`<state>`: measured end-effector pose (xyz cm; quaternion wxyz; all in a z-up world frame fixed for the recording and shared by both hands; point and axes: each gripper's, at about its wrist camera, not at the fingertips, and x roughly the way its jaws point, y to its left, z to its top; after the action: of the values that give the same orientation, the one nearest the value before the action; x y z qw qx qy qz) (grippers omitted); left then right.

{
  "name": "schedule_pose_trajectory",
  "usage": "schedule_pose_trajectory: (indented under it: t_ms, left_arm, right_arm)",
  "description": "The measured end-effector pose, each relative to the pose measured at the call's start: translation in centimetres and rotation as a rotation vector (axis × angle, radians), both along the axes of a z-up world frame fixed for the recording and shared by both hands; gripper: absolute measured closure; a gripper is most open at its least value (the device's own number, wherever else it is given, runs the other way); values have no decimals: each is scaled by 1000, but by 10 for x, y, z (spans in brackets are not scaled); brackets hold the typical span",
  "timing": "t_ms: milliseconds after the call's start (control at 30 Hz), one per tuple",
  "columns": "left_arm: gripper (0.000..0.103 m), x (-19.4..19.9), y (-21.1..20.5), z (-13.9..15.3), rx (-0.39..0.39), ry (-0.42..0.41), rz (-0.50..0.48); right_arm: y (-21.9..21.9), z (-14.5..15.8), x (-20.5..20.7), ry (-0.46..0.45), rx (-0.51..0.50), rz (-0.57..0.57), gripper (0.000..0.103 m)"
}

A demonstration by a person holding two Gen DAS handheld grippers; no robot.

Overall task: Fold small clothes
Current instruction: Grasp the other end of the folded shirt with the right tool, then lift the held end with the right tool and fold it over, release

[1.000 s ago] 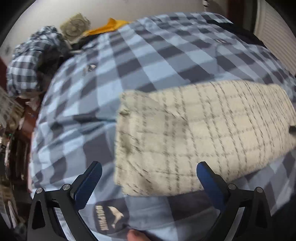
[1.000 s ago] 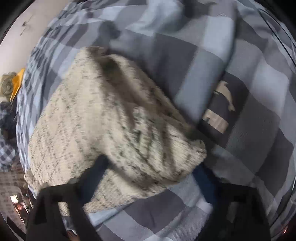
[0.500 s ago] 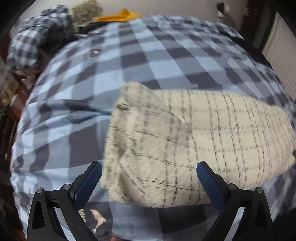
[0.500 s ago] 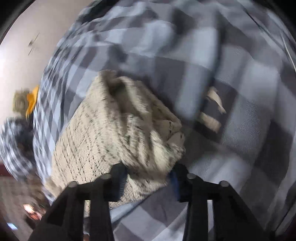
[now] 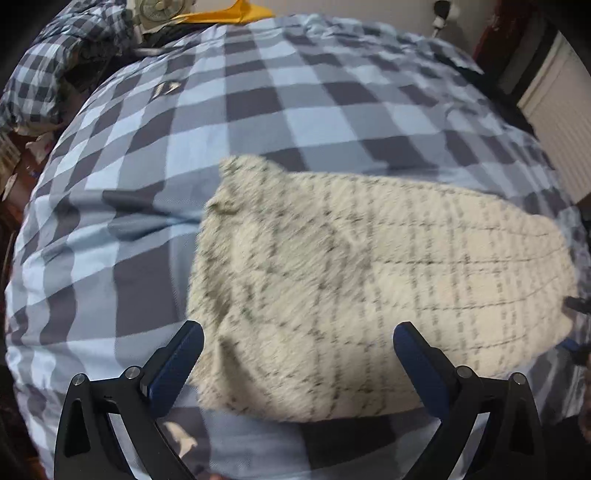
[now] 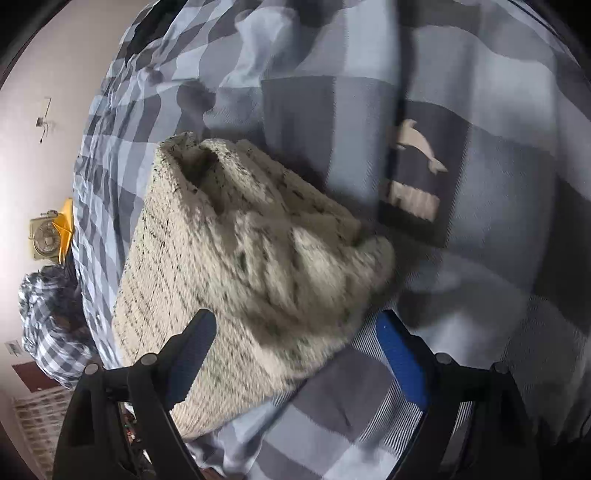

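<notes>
The cream garment (image 5: 369, 280) with thin dark lines lies folded on the bed, on the blue and grey checked cover (image 5: 258, 110). In the left wrist view it stretches from the middle to the right edge.

The left gripper (image 5: 297, 345) points steeply down at the near edge of the garment. Its 2 blue pads (image 5: 177, 365) stand wide apart, and they press on nothing; the cloth lies under the gap between them.

The right gripper (image 6: 293, 345) also points steeply down, over the bunched end of the cream garment (image 6: 240, 258). Its jaws are opening. The thick fold of cloth sits between them, but the pads (image 6: 400, 360) are off it, so it does not hold the cloth. The picture is a little blurred here.

Just beside this end, a pale dolphin print (image 6: 419, 146) shows on the cover. At the far side of the bed lie a checked bundle (image 5: 55, 66) and a small fan (image 5: 159, 9).
</notes>
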<state>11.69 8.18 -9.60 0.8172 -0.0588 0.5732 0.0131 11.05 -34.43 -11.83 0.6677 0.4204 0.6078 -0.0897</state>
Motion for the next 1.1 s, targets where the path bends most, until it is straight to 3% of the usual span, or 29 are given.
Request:
schedule_pose_trajectory:
  t_ms: [100,233,333,400,533,667,767,900,1000,1100]
  left_arm:
    - [0,2,-14,0,-3,-4,-53]
    - [0,0,-34,7,26,-43,-144]
    - [0,-2,-43,15,32,-75,-176]
    - [0,-2,-47,17,29,-77,-180]
    - [0,-2,-60,15,100,-66,-204]
    - [0,7,-69,3,76,-26,-212]
    - [0,18,-82,-18,76,40,-229]
    - [0,23,-95,-49,153,100,-267]
    - [0,24,-93,-48,148,109,-260]
    - [0,25,-77,-31,80,134,-241]
  right_arm:
    - [3,10,9,-39,-68,51,68]
    - [9,30,-5,-111,-141,104,84]
    - [18,53,-7,-186,-226,142,86]
    - [14,71,-13,-270,-223,126,86]
    - [3,96,-31,-398,-203,67,87]
    - [-3,118,-41,-444,-364,36,87]
    - [7,120,-35,-437,-461,69,87]
    - [43,140,-32,-504,-608,168,87]
    - [79,168,-28,-603,-696,256,87]
    - [126,195,-25,-690,-750,353,87]
